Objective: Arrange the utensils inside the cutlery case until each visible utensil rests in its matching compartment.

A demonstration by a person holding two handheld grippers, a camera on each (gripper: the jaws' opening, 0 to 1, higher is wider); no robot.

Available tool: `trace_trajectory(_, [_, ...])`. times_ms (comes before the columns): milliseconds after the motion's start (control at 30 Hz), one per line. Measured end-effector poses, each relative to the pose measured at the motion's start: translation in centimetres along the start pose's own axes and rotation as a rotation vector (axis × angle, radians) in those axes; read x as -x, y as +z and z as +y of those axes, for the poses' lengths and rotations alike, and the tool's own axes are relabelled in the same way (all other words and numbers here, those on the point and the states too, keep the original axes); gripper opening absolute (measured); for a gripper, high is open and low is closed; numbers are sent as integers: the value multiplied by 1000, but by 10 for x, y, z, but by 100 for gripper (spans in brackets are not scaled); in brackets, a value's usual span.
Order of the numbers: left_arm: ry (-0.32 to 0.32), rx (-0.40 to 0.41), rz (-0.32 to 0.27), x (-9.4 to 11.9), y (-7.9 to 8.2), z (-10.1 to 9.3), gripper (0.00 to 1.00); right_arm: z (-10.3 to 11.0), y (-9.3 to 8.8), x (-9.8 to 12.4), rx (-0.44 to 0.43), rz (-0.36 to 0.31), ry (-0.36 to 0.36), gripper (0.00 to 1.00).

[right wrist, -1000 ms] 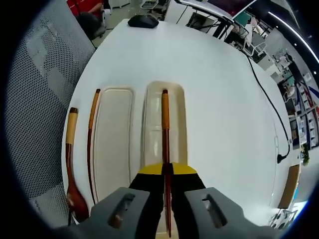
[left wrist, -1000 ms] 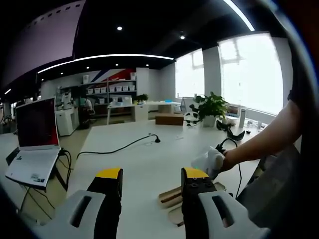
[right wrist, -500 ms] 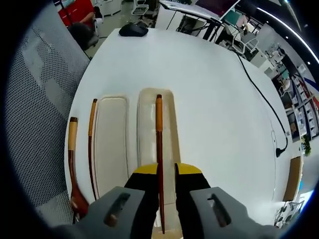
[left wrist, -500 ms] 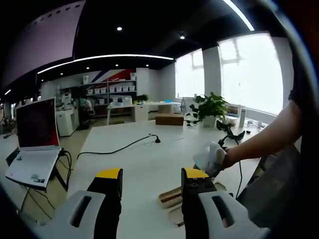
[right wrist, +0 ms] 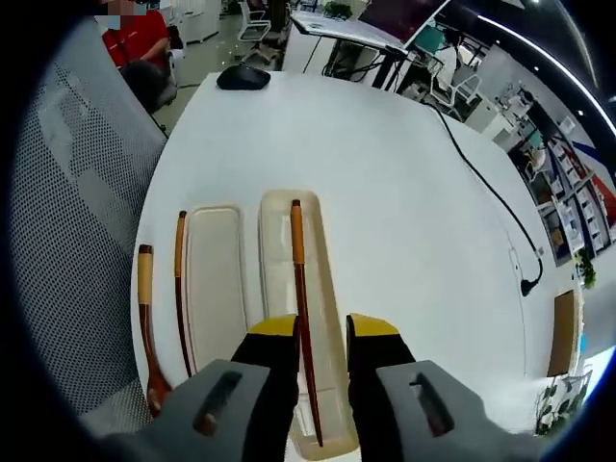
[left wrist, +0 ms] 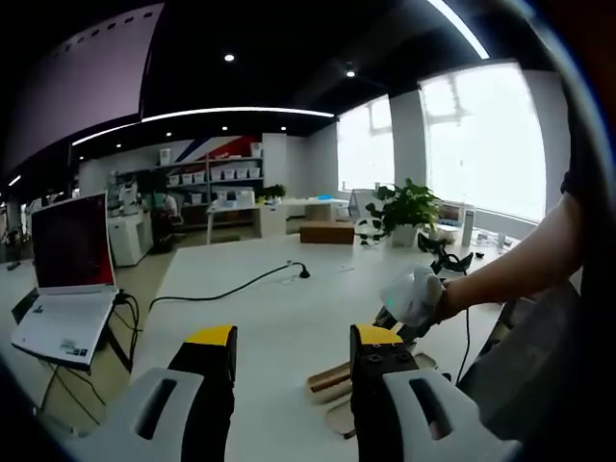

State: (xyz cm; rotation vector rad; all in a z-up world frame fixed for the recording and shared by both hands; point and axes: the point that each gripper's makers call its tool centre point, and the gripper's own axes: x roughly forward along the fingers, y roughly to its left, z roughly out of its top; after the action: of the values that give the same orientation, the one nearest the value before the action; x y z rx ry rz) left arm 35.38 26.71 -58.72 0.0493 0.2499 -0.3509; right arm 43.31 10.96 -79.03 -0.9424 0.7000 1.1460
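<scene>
While the right tool (right wrist: pixel 320 332) is standing released, one chopstick (right wrist: pixel 301 298) is lying in the case tray (right wrist: pixel 327 289) between its jaws.

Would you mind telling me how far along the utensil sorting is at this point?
Done: one brown wooden chopstick lies in the beige cutlery case tray. In hand: nothing; the right gripper is open above it, the left gripper open and idle. Left: the second wooden chopstick and the wooden spoon lie on the white table, beside the other beige tray.
</scene>
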Motion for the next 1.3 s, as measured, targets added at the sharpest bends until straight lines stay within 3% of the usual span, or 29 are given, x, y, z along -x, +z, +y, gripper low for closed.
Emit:
trace_trajectory(833, [12,-35,-23,3,6,0,48,-2,5,23,-70,-40,-51,23])
trace_trajectory(1300, [8,-37,-22,2,6,-1,48,7,-8,29,-78,-20,-34,23])
